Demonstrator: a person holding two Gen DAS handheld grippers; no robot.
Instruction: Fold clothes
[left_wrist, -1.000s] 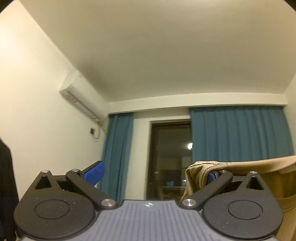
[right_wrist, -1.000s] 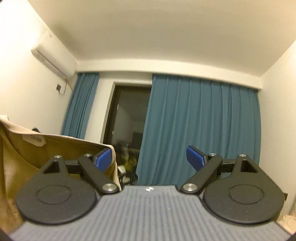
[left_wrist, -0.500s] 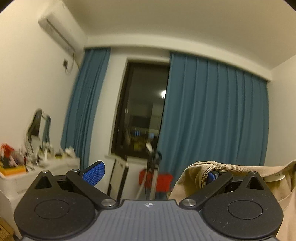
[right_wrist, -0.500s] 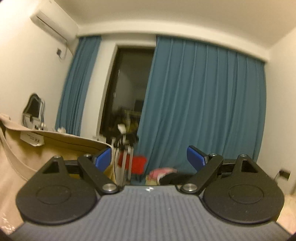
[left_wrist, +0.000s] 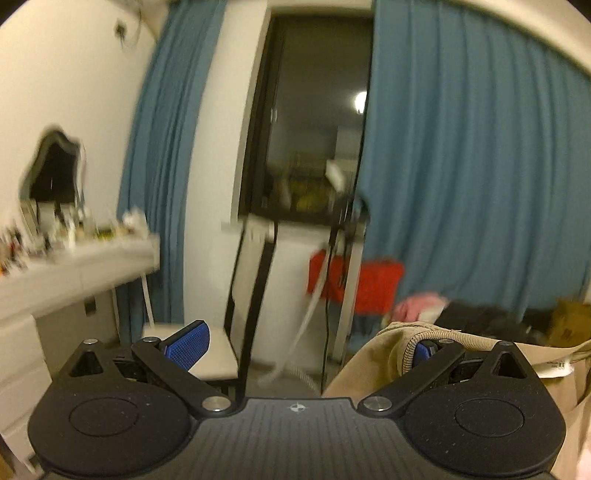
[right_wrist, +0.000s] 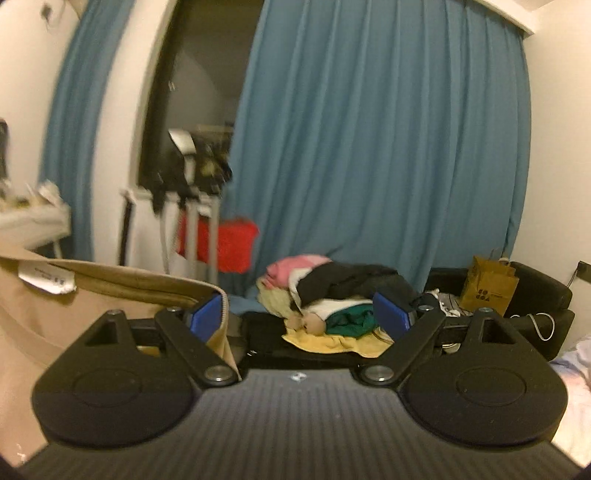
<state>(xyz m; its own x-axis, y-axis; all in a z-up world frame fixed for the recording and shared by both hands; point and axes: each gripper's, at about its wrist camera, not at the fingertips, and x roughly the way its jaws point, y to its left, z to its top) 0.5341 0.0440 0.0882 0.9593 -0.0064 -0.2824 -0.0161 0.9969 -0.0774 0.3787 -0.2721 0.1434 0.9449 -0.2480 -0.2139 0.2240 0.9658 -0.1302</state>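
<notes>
Tan garment (left_wrist: 373, 363) hangs in the air between the two grippers, draped over the right finger of the left gripper (left_wrist: 304, 341) and over the left finger of the right gripper (right_wrist: 301, 312). Both pairs of fingers stand wide apart, so the cloth is hooked on single fingers, not clamped. A white care label (right_wrist: 46, 278) shows on its inner side in the right wrist view. Ahead, a pile of clothes (right_wrist: 325, 291) lies in front of the blue curtain (right_wrist: 369, 147).

The main risk, as I judge it: with nothing pinched, any tilt or quick swing could let the ribbed hem slide off a finger and drop, spoiling the spread needed for a fold.
</notes>
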